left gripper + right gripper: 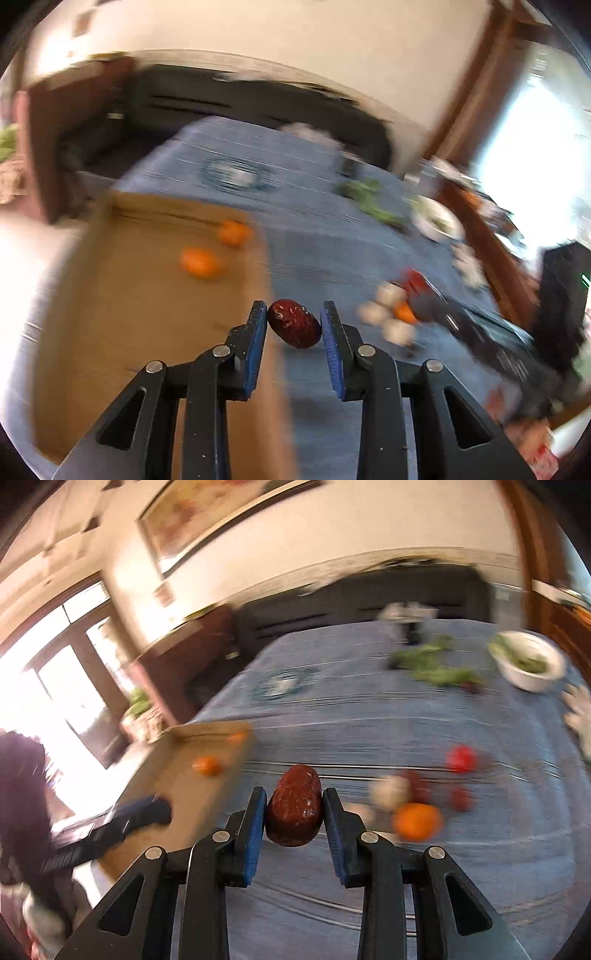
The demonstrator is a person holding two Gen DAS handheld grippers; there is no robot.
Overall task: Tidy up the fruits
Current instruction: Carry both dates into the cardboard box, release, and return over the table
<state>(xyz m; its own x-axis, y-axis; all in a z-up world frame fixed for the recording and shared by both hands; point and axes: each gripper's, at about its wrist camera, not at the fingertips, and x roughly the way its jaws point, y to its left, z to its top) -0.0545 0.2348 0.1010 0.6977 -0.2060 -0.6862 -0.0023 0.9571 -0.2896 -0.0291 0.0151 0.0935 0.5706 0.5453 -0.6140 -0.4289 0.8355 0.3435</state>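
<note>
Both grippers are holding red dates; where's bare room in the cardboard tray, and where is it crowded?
The near half of the cardboard tray is bare; two oranges sit toward its far end. The fruit cluster on the blue cloth is crowded.

Two oranges [214, 247] in the cardboard tray [147, 314] at table [314, 236] left, loose fruit pile [391, 314] right, bowl [437, 221] behind.

A tabletop [369, 720] under blue cloth carries a cardboard tray [192, 786] at 9 o'clock, a white bowl [532, 664] of greens at 2 o'clock, loose greens [432, 664] at 1 o'clock, and, at 3 o'clock, a blurred cluster: an orange [417, 821], a tomato [461, 758] and pale round items [390, 792].
</note>
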